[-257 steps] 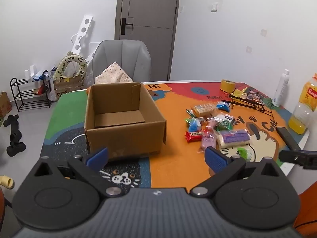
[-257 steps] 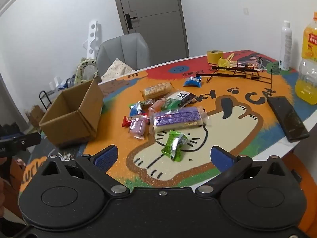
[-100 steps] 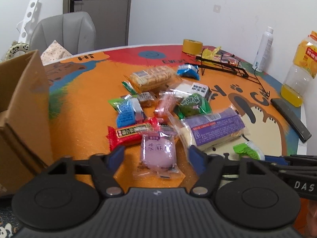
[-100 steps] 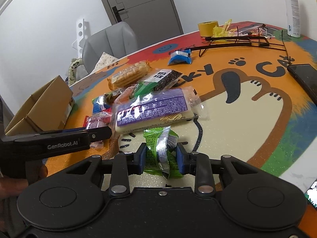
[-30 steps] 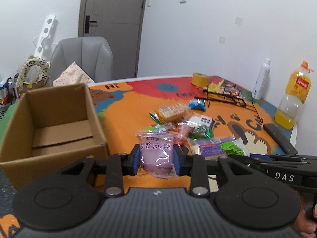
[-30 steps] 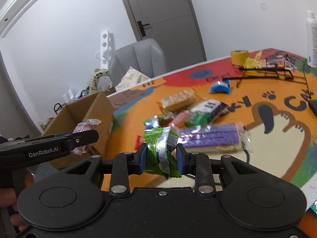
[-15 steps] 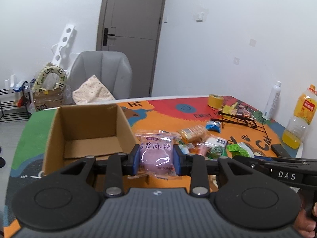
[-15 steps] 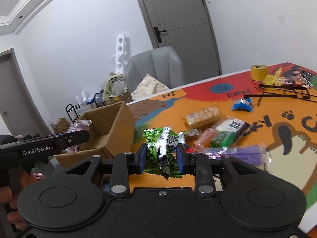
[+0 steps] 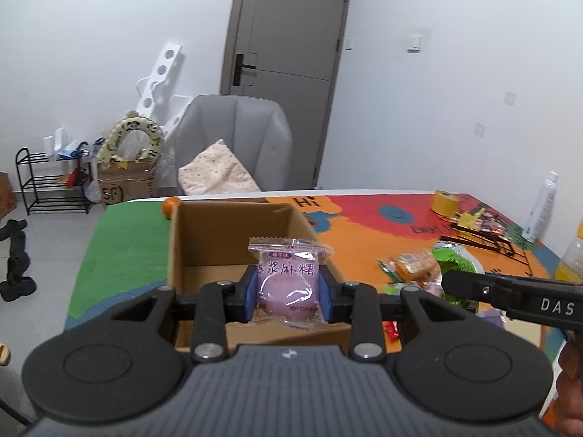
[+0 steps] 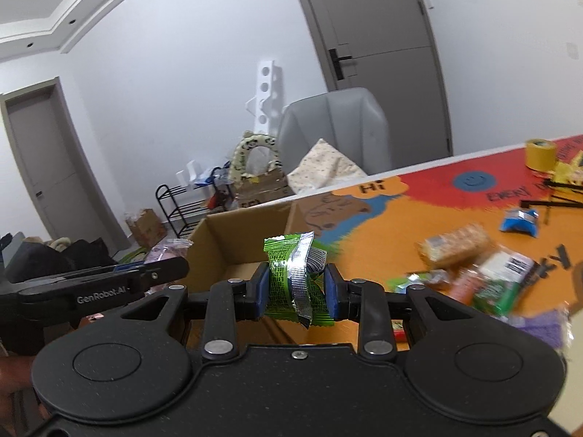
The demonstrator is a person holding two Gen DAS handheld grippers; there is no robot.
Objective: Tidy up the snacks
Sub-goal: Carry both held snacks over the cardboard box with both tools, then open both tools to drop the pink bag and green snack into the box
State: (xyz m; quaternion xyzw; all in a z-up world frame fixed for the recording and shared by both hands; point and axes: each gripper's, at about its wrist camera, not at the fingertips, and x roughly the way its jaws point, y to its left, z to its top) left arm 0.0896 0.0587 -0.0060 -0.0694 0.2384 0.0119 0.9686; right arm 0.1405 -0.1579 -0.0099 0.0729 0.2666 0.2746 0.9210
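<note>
My left gripper (image 9: 288, 296) is shut on a purple mochi packet (image 9: 288, 280) and holds it over the near edge of the open cardboard box (image 9: 204, 233). My right gripper (image 10: 297, 289) is shut on a green snack packet (image 10: 295, 276) and holds it above the table just right of the same box (image 10: 237, 236). The right gripper's side shows in the left wrist view (image 9: 510, 295), with the green packet (image 9: 455, 258) at its tip. The left gripper shows in the right wrist view (image 10: 109, 284). Several loose snacks (image 10: 473, 266) lie on the colourful mat to the right.
A yellow tape roll (image 9: 446, 202), a black wire rack (image 9: 484, 238), a white bottle (image 9: 541, 205) and a juice bottle (image 9: 572, 258) stand at the table's far right. A grey chair (image 9: 233, 138) stands behind the table. A shoe rack (image 9: 47, 182) stands on the floor at left.
Both grippers have lifted their packets off the pile and carried them left to the cardboard box. The box now sits right in front of both.
</note>
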